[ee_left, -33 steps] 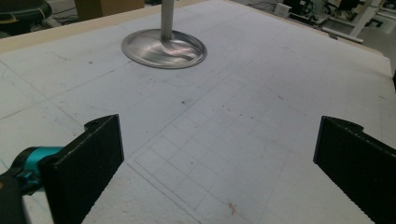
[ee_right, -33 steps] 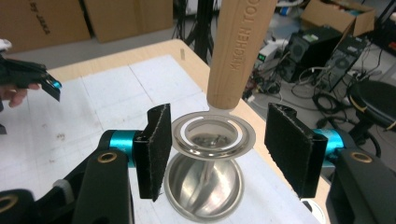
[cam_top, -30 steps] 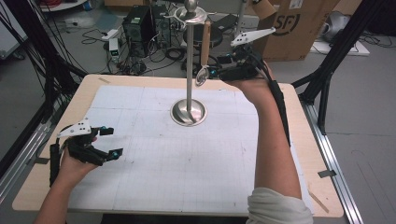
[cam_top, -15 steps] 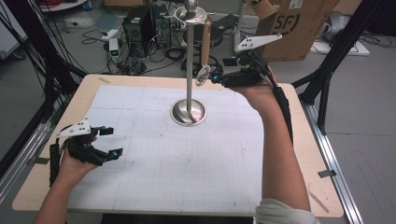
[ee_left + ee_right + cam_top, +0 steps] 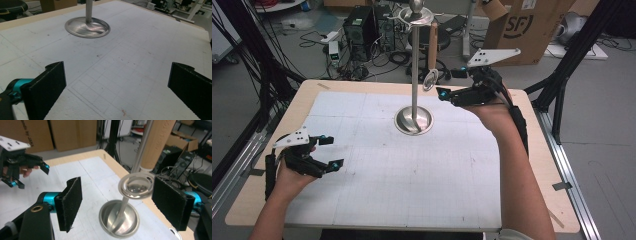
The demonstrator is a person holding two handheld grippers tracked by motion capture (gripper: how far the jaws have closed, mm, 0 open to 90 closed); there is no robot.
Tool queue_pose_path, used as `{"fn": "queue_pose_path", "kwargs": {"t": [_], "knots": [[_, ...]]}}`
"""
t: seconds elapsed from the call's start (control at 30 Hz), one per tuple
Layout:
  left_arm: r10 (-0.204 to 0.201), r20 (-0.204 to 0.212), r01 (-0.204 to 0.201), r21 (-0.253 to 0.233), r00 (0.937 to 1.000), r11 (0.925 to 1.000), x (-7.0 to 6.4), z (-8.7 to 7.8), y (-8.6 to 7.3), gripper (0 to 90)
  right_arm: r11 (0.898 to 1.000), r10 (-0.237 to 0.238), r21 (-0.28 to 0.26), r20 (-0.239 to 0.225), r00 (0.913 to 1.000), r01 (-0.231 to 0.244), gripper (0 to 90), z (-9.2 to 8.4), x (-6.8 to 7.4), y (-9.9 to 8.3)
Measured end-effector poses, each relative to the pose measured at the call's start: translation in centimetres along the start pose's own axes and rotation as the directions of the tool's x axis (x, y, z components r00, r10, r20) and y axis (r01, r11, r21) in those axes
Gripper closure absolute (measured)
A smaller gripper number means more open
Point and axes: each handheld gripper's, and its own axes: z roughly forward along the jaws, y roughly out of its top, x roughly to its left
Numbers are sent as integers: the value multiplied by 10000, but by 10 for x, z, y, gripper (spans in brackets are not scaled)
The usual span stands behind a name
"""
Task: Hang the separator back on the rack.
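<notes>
Your right tongs (image 5: pixel 451 82) have just been opening beside the stand (image 5: pixel 413 75), its ring (image 5: pixel 136 185) unpinched between them. Next, back off without knocking it. Left tongs (image 5: pixel 330 151) rest open.

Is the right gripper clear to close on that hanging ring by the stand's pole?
Probably yes: the right gripper has just been opening, and the ring hangs free between its jaws, untouched. Only the pole stands close behind.

The cardboard box (image 5: pixel 524 27) bears the letters "SF"

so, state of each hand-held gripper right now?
Left hand-held gripper: open, empty.
Right hand-held gripper: open, jaws just widened, ring between them, not gripped.
</notes>
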Motion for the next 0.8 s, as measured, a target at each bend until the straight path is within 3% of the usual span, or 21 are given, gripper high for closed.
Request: {"fn": "queue_pose_path", "kwargs": {"t": [0.47,0.8], "knots": [[-11,3,11,-41,10000,10000,0,-2,0,22,9999,-6,-115,-278,9996,3,218,-4,22,-25],[-23,-22,23,2,10000,10000,1,-1,0,22,9974,672,-244,-400,9969,-682,208,-5,26,-64]]}}
